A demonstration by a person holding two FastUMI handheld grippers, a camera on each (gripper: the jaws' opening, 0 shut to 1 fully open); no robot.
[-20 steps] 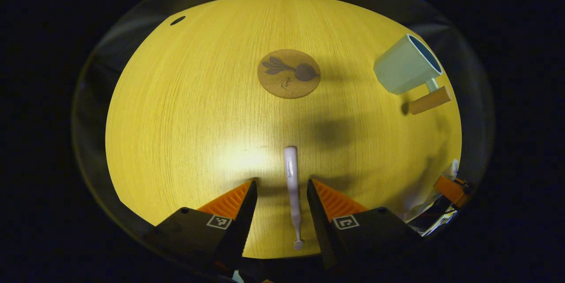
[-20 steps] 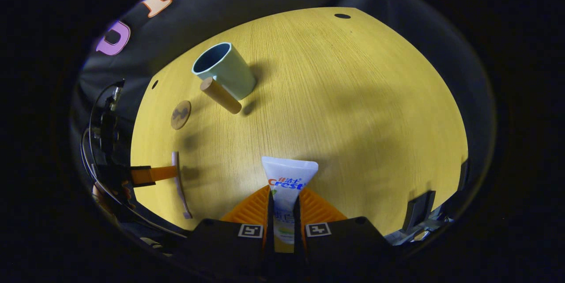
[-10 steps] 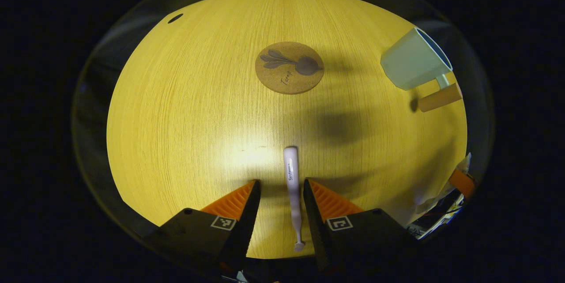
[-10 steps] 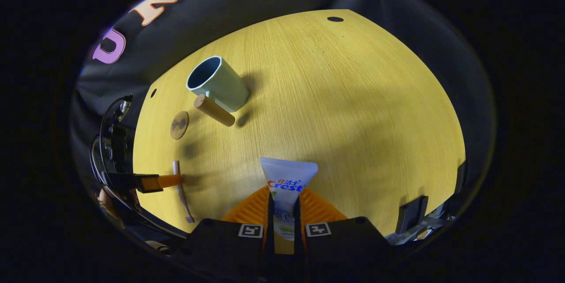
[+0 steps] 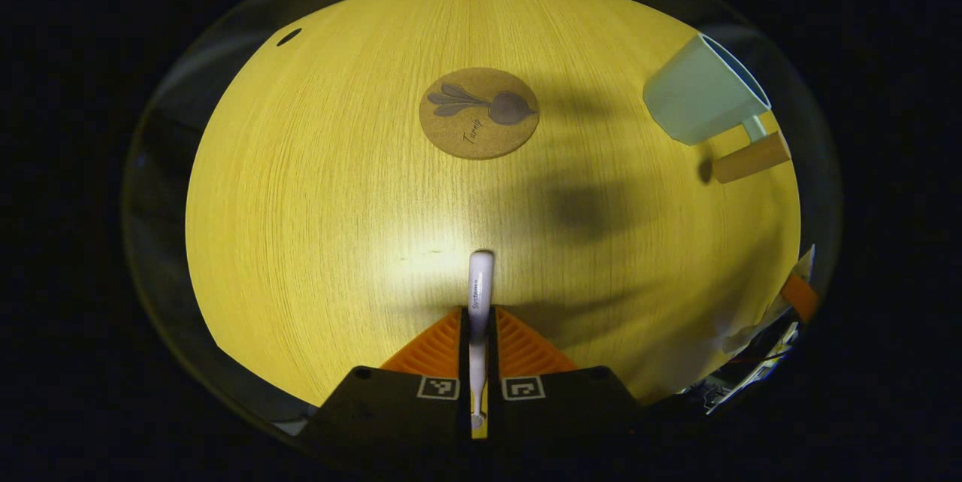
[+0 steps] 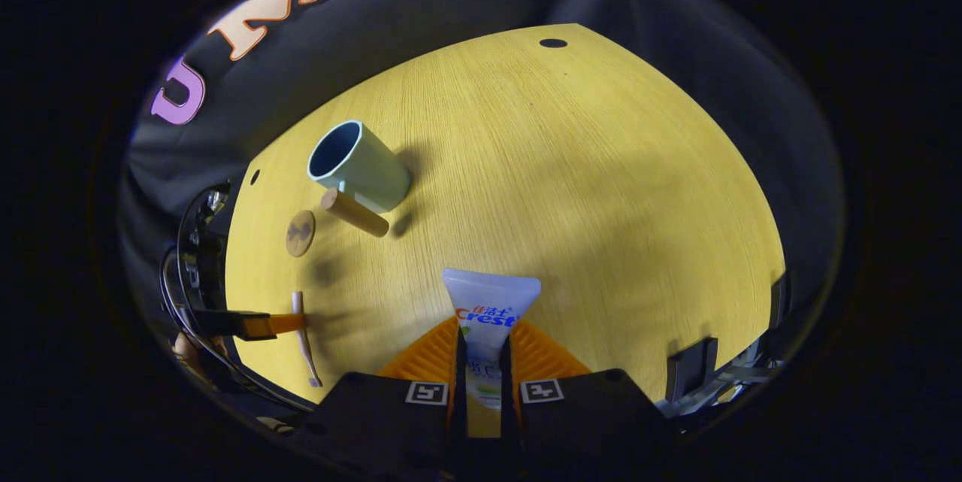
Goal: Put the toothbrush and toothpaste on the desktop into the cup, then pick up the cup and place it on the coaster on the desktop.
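Left gripper view showed the left tool (image 5: pixel 478 350) clamped on the toothbrush (image 5: pixel 479 294) and the right tool (image 6: pixel 481 362) pinching the toothpaste (image 6: pixel 488 313), both low over the tabletop (image 5: pixel 316 189), with the empty cup (image 6: pixel 357 165) and coaster (image 5: pixel 479 113) waiting.

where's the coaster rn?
In the left gripper view the coaster lies flat on the desktop, straight ahead beyond the toothbrush, with the cup off to its right.
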